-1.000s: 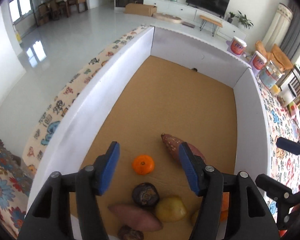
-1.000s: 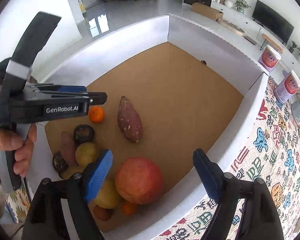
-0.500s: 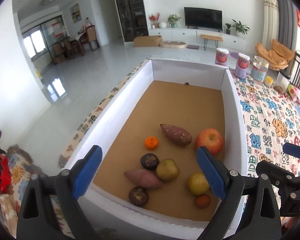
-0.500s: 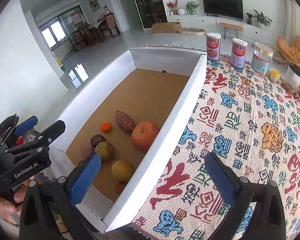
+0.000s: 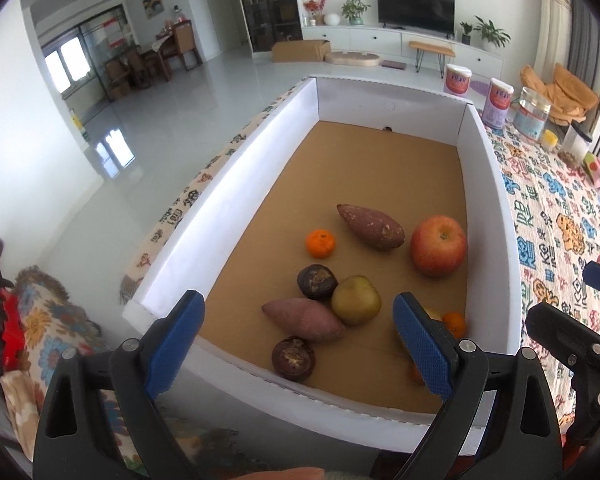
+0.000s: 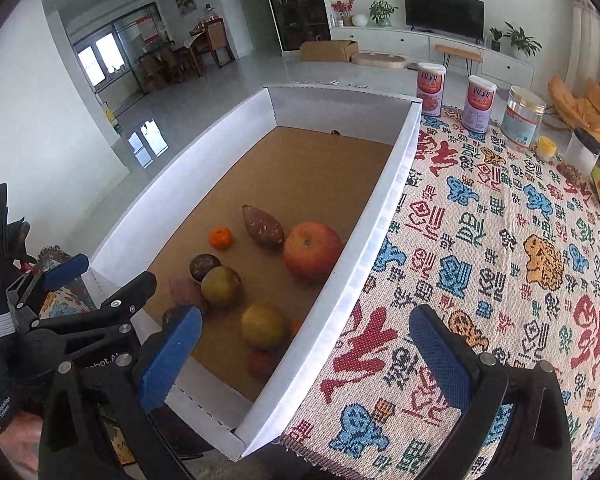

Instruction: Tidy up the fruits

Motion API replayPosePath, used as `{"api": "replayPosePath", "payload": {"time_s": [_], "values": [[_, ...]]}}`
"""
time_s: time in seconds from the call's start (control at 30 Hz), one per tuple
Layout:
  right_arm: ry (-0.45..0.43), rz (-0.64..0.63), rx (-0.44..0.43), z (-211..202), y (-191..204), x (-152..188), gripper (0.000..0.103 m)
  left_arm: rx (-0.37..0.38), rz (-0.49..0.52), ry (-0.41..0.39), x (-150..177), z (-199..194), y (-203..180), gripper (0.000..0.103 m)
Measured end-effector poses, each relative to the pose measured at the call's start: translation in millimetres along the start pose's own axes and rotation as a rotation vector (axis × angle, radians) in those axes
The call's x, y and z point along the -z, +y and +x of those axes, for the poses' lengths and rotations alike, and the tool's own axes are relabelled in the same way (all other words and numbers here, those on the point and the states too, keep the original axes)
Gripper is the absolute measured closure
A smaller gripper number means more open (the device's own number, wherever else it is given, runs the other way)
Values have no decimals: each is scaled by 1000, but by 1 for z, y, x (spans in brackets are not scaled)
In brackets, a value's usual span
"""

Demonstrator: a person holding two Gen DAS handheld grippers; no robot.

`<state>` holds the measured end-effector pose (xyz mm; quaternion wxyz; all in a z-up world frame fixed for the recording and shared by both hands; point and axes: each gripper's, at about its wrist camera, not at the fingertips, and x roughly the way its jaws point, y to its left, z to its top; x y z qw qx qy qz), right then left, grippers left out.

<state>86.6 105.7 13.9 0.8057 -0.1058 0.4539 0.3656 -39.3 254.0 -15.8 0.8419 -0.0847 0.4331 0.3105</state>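
Left wrist view: left gripper (image 5: 296,330) spread wide, nothing between its pads, held above and just outside the near wall of the white box (image 5: 236,184). A second ago it sat low inside the box with the tangerine (image 5: 320,243) right between its fingers; now it has pulled up and back, whole box in view. Right gripper (image 6: 304,350) also spread and empty, shifted from over the apple (image 6: 313,252) to over the box's right wall and the patterned tablecloth (image 6: 500,264).

Fruit all in the near half of the box, ahead of and below the left gripper: tangerine and upper sweet potato (image 5: 370,226) furthest ahead, apple ahead to its right near the right wall, dark round fruit (image 5: 317,281) touching the pear (image 5: 356,300), second sweet potato (image 5: 304,318) and another dark fruit (image 5: 293,358) closest. A yellowish fruit (image 6: 262,325) and small orange ones sit behind the left gripper's right finger. None appear to have moved across the frames.

Judgement: both grippers retreating empty fits either a pause between picks or being finished; fruit looks loosely clustered, not clearly sorted, so cannot tell which
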Motion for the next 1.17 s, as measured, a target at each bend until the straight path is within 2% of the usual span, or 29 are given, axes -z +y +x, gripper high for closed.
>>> {"api": "replayPosePath", "payload": {"time_s": [0.4,0.83,1.07,1.17], "values": [[54,-56,57,15,24,-1,0,66,-58,83,0,10,25,7],[25,-75,69,2,30,-7,0,59,-50,73,-2,4,24,7],[28,-76,63,2,30,-6,0,105,-80,92,-2,5,27,7],[22,-79,61,1,30,-6,0,91,-74,85,-2,3,26,7]]}}
